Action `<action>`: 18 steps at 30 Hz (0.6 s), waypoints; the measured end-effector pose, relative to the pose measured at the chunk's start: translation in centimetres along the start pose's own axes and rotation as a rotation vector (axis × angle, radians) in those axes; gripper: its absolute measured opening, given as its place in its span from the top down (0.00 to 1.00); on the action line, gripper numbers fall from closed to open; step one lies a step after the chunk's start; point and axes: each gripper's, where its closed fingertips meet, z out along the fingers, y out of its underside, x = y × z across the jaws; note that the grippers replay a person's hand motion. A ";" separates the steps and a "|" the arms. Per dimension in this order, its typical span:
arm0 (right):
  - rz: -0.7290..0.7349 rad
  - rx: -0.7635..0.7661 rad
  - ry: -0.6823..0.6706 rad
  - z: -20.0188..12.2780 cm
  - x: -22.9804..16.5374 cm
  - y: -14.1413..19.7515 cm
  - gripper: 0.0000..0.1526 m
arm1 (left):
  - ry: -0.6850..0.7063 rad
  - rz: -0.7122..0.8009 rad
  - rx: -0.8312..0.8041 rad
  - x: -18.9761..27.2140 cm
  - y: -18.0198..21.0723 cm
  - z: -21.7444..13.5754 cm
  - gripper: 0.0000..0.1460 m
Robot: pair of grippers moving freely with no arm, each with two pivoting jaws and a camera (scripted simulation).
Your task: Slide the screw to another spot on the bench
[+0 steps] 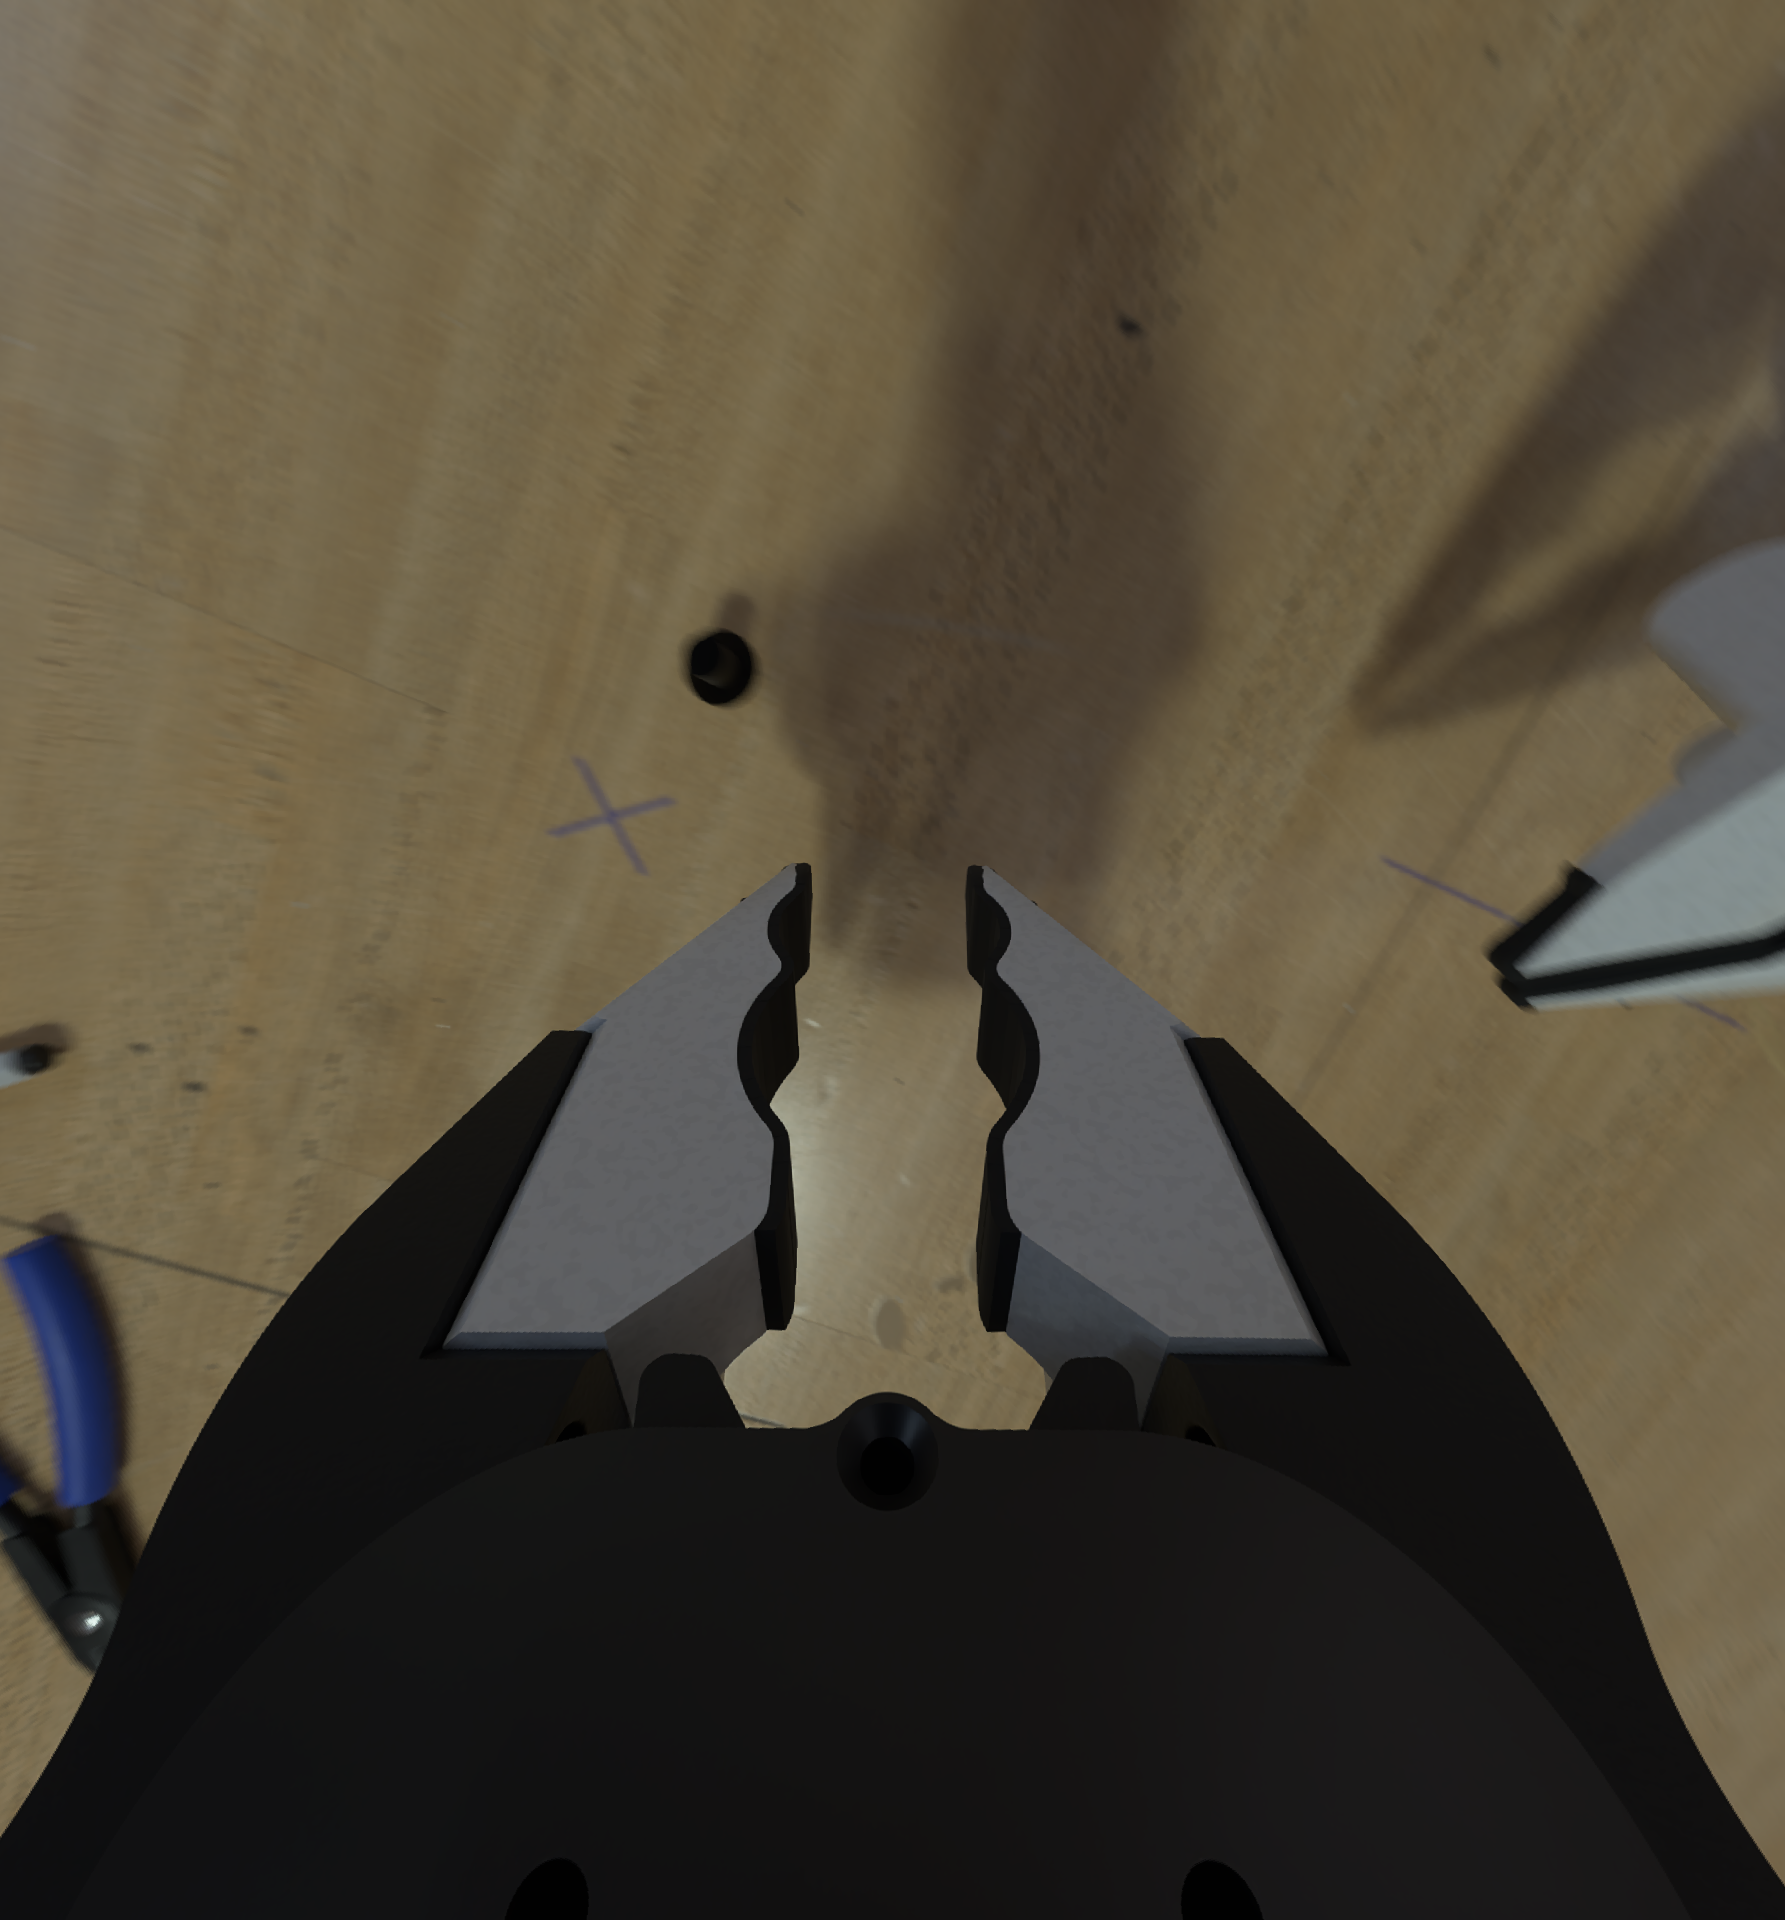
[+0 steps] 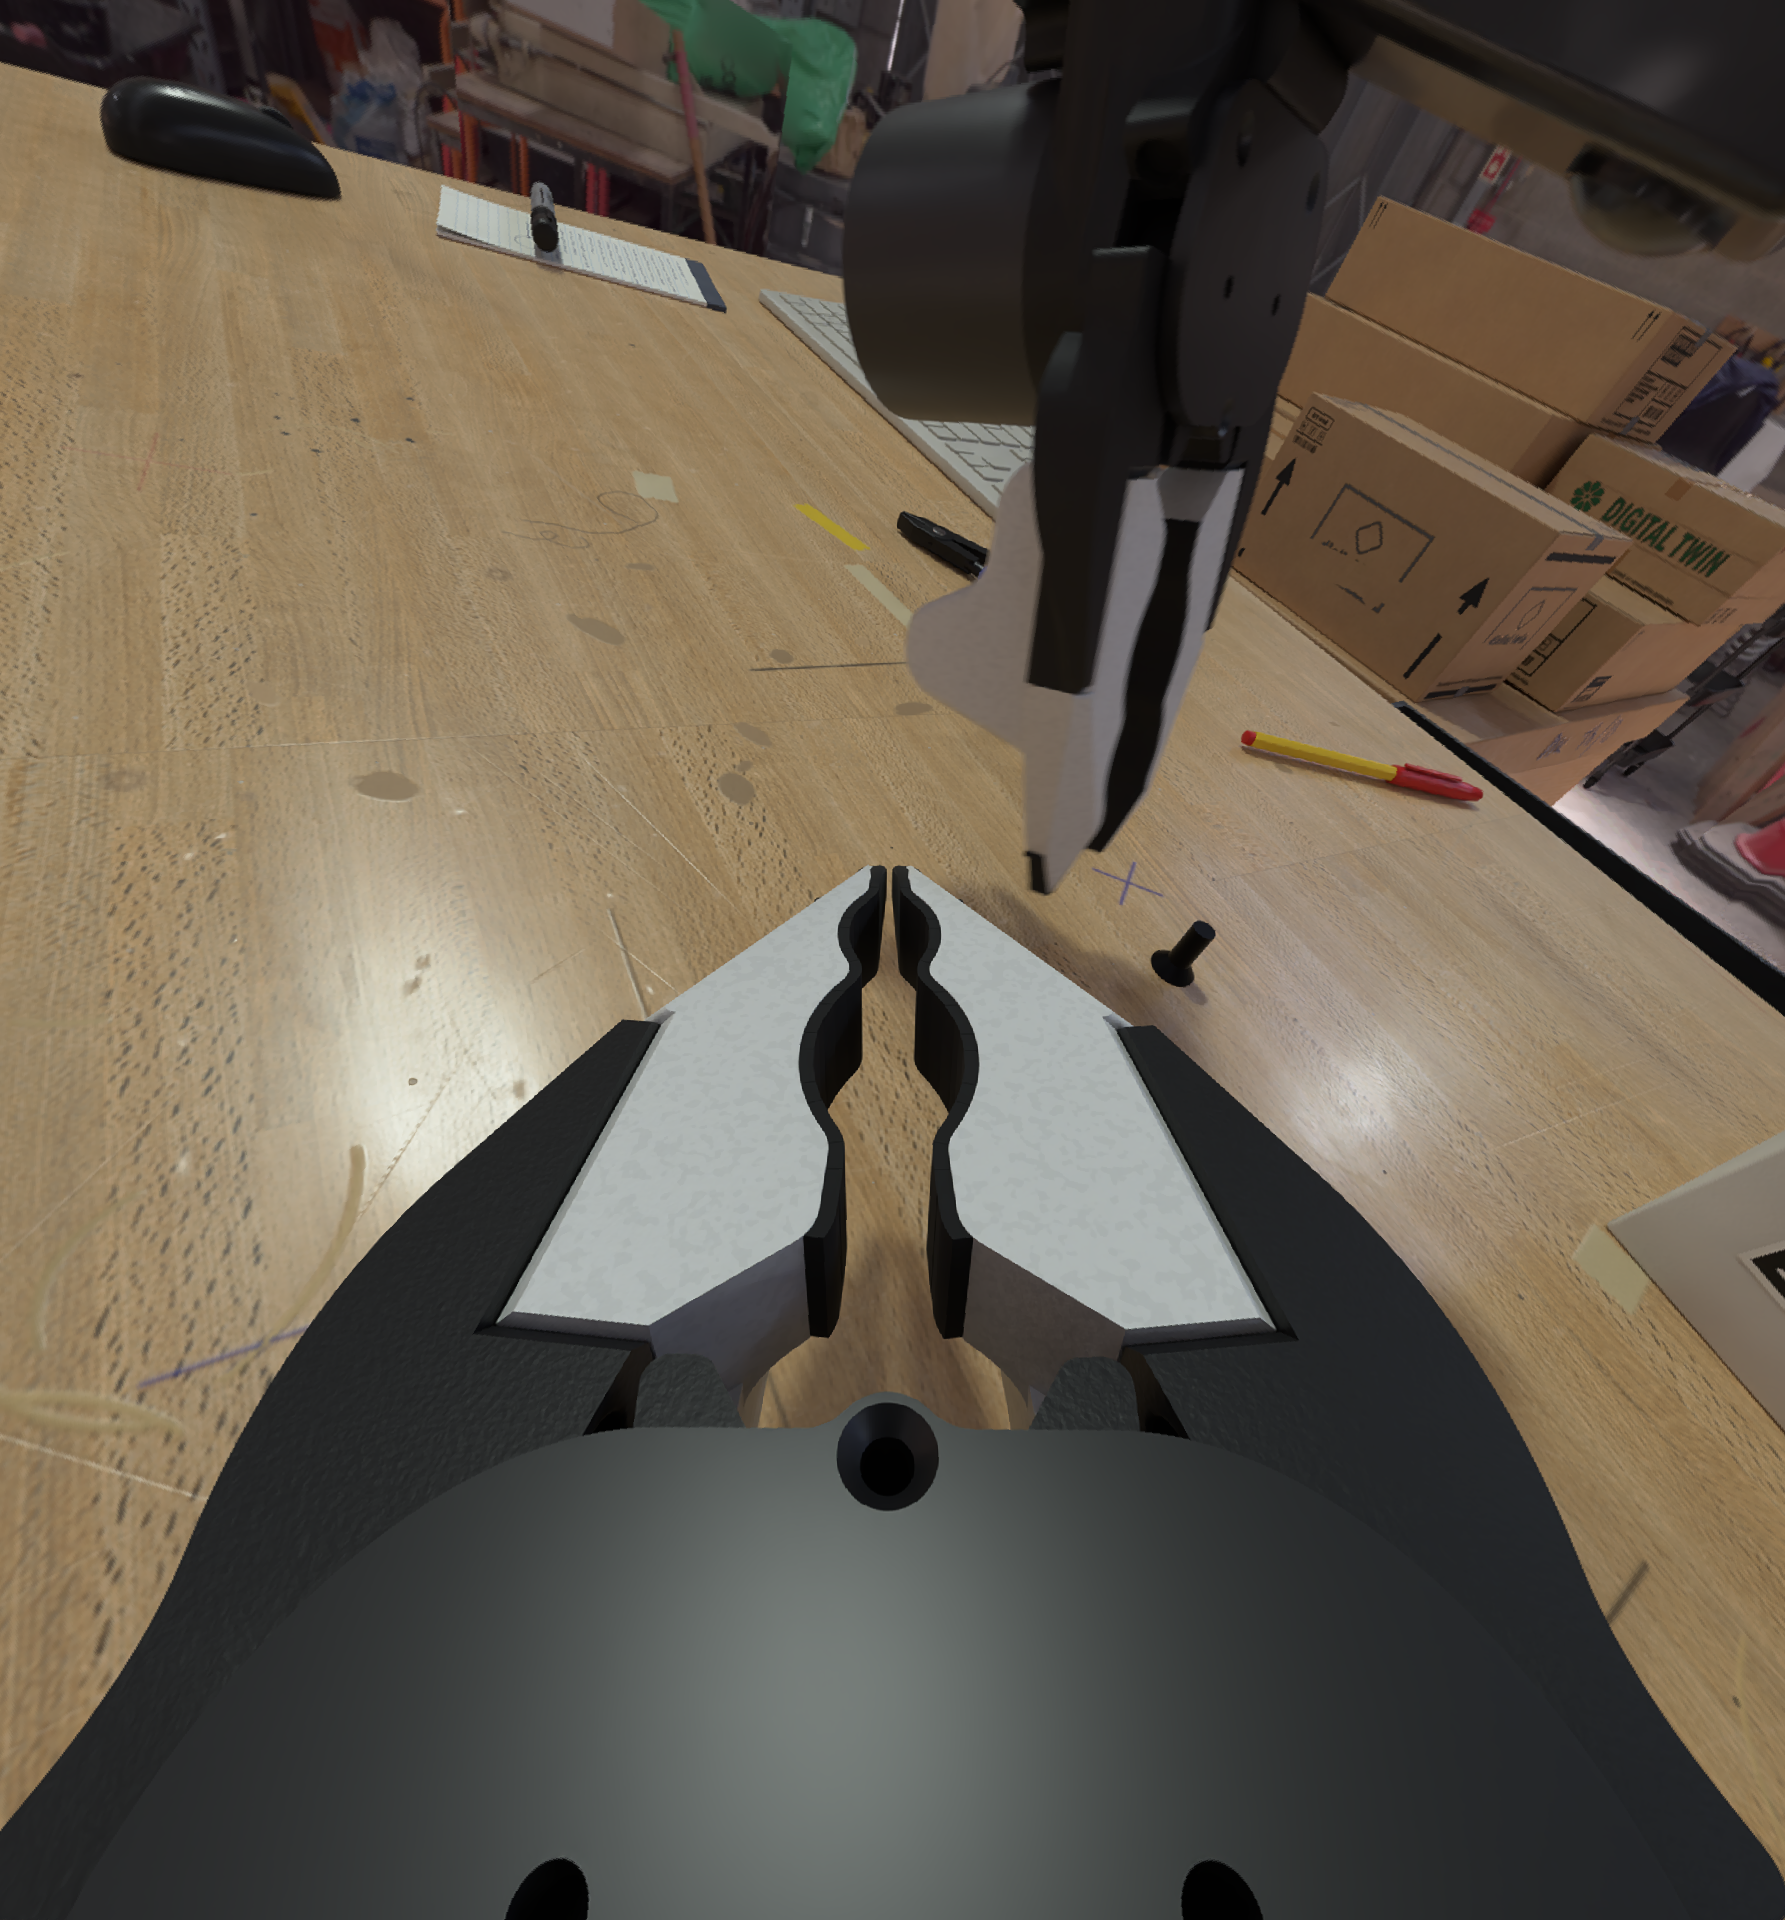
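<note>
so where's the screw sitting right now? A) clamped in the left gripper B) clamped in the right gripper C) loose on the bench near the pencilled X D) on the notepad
C: the screw stands alone on the bench next to the X mark, with the left gripper open and empty and the right gripper shut on nothing.

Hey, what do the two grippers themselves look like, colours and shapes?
Both match. The left gripper and right gripper each have a rounded matte black body with a round recessed hole at its centre. Two black arms carry pale grey speckled triangular fingers, edged inside with wavy black pads. No cables or markings show.
</note>
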 end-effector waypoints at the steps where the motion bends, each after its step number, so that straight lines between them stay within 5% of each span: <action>1: 0.000 0.000 0.001 0.0 0.0 0.0 0.99 | -0.042 -0.005 0.025 -0.9 -0.6 -0.1 0.79; 8: -0.002 0.000 0.005 0.0 0.0 0.0 0.99 | -0.137 -0.017 0.078 -4.1 -2.8 1.0 0.76; 18: -0.001 -0.001 -0.002 0.0 0.0 0.0 0.99 | -0.088 0.015 0.024 -4.1 -3.2 2.9 0.76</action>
